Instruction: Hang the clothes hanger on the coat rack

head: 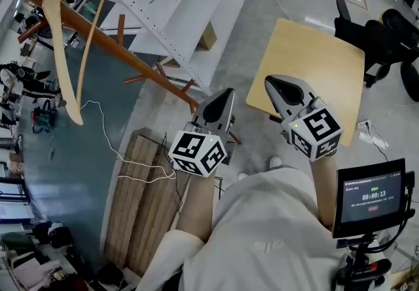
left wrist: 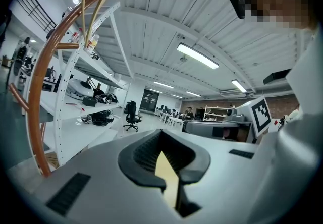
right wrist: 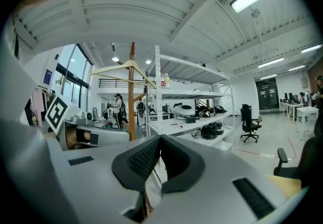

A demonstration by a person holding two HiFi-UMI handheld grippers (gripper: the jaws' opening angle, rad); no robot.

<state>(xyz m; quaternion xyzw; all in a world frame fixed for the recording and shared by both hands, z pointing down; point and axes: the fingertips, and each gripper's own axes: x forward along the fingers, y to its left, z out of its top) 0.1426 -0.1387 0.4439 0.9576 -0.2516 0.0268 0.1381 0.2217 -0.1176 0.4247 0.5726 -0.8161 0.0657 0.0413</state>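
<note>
Looks steeply down from the head, over the left gripper (head: 224,94) and right gripper (head: 273,81), onto floor and yellow table (head: 308,67). Looks out from each gripper, close along its own jaws, nearly level into the room. Shares coat rack (head: 118,52), hanger (head: 59,54) and white shelving (head: 190,8) across all three.

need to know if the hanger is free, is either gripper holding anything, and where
Nothing is held. The left gripper and right gripper are both shut and empty; the hanger hangs on the rack.

Clothes hanger (head: 57,47) seemingly hangs on the coat rack (head: 131,61).
</note>
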